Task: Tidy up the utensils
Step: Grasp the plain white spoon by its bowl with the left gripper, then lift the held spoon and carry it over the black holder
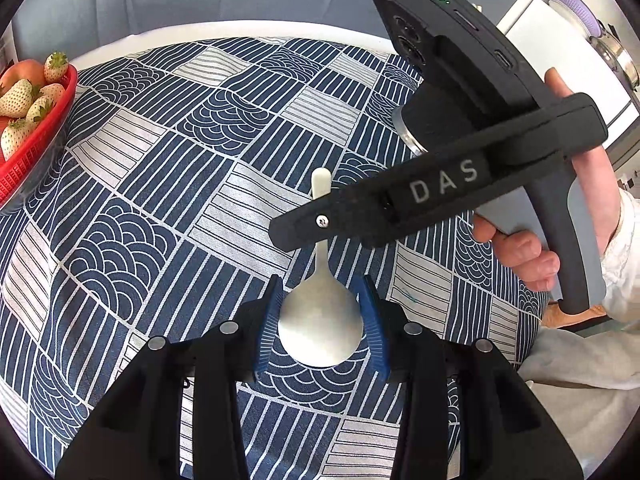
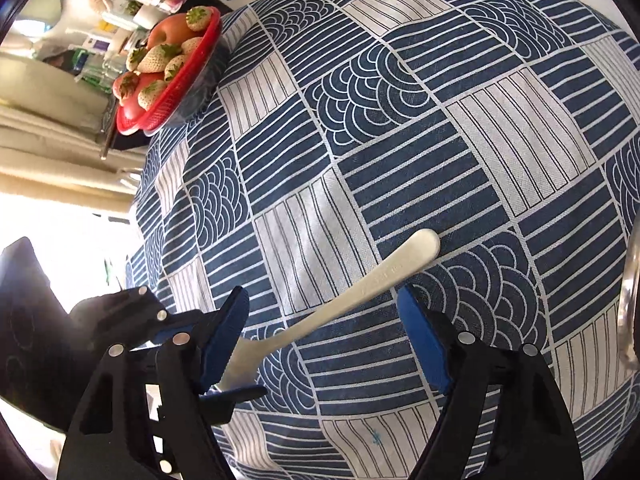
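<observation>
A white spoon (image 1: 320,320) lies on the blue and white patterned tablecloth (image 1: 160,184), bowl toward me, handle pointing away. My left gripper (image 1: 322,324) has its blue pads on either side of the spoon's bowl, close to its edges; the jaws are not closed tight. In the right wrist view the spoon handle (image 2: 372,284) runs diagonally between the open fingers of my right gripper (image 2: 324,332), which does not touch it. The right gripper's black body (image 1: 440,192) crosses over the spoon handle in the left wrist view.
A red basket (image 1: 36,136) with pale strawberries and an apple sits at the table's left edge; it also shows in the right wrist view (image 2: 168,76). A glass rim (image 2: 628,300) shows at the right edge. A white counter with a metal pot (image 1: 612,56) stands beyond the table.
</observation>
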A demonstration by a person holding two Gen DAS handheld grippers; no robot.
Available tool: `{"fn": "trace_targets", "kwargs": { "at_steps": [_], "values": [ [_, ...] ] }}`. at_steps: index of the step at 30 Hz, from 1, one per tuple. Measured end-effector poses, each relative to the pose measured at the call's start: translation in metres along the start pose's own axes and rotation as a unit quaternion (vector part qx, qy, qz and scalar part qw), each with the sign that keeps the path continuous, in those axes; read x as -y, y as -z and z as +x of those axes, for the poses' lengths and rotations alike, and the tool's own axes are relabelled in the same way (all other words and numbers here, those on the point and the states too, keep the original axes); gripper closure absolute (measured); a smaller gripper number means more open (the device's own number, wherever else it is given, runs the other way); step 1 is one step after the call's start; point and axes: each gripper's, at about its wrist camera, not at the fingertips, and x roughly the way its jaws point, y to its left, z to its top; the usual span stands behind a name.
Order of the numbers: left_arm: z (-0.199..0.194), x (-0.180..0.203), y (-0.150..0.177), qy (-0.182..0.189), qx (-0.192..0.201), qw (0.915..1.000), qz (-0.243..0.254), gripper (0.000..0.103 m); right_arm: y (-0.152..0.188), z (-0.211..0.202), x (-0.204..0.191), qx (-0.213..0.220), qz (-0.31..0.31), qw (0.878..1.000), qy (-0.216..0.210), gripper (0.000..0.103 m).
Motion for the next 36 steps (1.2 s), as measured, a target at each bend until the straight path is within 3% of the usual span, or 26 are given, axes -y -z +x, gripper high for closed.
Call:
{"fn": "trace_targets", "kwargs": {
  "at_steps": [1,2,4,8,10,16,18,19,20,22,29,30,32,36],
  "values": [
    [-0.002,0.001,0.001,0.001,0.001,1.0000,0.002,0.064,0.000,0.000,0.003,0.001,0.014,1.000,-0.012,0.042],
    [-0.003,0.002,0.002,0.004,0.001,1.0000,0.002,0.065,0.000,0.001,0.007,-0.001,0.030,0.999,-0.028,0.060],
    [-0.005,0.002,0.004,0.007,0.003,1.0000,0.002,0.066,0.001,0.007,0.017,-0.012,0.066,0.996,-0.061,0.082],
    [-0.003,0.004,0.009,0.010,-0.006,0.9999,0.005,0.074,0.009,0.013,0.026,-0.011,0.101,0.987,-0.126,0.089],
    [0.001,0.005,0.012,0.007,-0.017,0.9998,0.008,0.102,0.012,0.011,0.022,-0.006,0.094,0.987,-0.133,0.095],
    [-0.004,0.002,0.014,-0.005,-0.012,0.9999,-0.001,0.100,0.015,-0.006,0.012,0.019,0.069,0.988,-0.134,0.099],
    [-0.006,0.000,0.013,0.005,-0.010,0.9999,-0.006,0.078,0.016,-0.011,0.010,0.029,0.061,0.989,-0.133,0.099],
    [-0.007,0.001,0.012,0.003,-0.007,1.0000,-0.005,0.055,0.017,-0.015,0.009,0.034,0.061,0.989,-0.134,0.099],
    [-0.009,0.001,0.012,0.002,-0.004,1.0000,-0.004,0.045,0.017,-0.018,0.009,0.040,0.061,0.988,-0.136,0.099],
    [-0.011,0.004,0.011,0.013,-0.003,0.9999,0.001,0.045,0.020,-0.025,0.009,0.049,0.059,0.988,-0.136,0.099],
    [-0.005,0.018,0.007,-0.007,-0.019,0.9988,0.044,0.045,0.031,-0.050,0.009,0.085,0.059,0.984,-0.147,0.099],
    [-0.003,0.019,0.007,-0.005,-0.024,0.9985,0.048,0.046,0.032,-0.055,0.009,0.091,0.059,0.983,-0.148,0.099],
    [0.000,0.024,0.006,-0.014,-0.033,0.9977,0.057,0.062,0.036,-0.064,0.012,0.102,0.060,0.981,-0.151,0.099],
    [-0.002,0.030,0.003,-0.009,-0.034,0.9969,0.071,0.062,0.045,-0.078,0.012,0.121,0.053,0.981,-0.145,0.099]
  ]
}}
